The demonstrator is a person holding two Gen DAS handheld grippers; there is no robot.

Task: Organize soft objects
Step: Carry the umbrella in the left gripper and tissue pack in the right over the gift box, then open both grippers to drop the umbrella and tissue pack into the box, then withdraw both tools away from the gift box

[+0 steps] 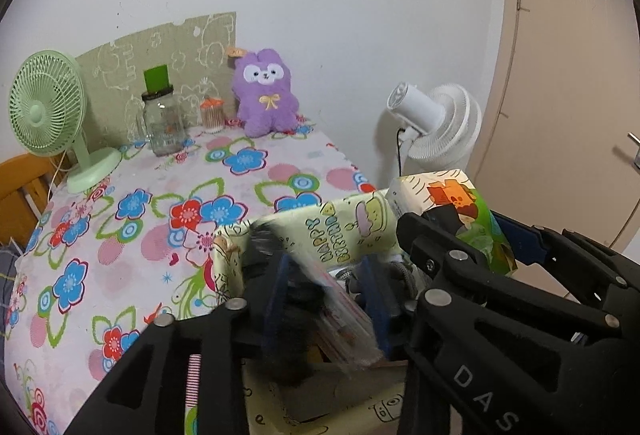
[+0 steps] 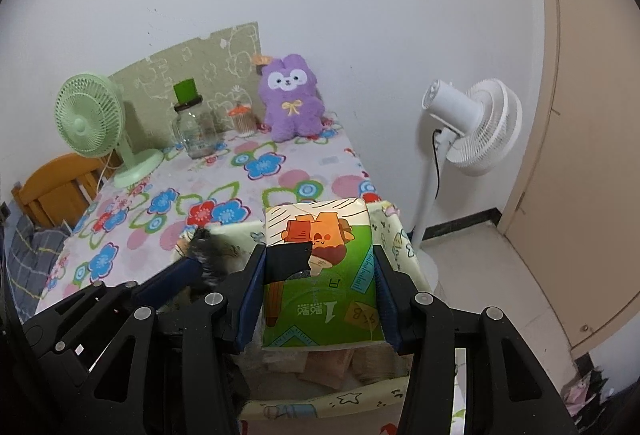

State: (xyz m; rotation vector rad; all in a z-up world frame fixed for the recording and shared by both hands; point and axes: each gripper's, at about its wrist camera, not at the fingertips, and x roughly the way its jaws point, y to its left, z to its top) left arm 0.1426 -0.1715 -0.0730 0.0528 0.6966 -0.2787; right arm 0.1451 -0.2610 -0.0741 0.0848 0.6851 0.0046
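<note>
Right hand-held gripper (image 2: 318,299) clamped on green tissue pack (image 2: 320,287), both blue pads pressed to its sides, pack poised over open cartoon-print storage box (image 2: 394,235) at near table edge. Left hand-held gripper (image 1: 326,299) parted over same box; blurred dark fuzzy object (image 1: 296,315) between its fingers, contact with pads not discernible. Box interior cluttered, contents unclear. Beyond: floral tablecloth (image 1: 160,195) mostly bare. Far end, near wall: purple plush toy (image 1: 266,93) upright, glass jar (image 1: 162,123), green desk fan (image 1: 48,107). White standing fan (image 2: 472,127) on floor to right.
</note>
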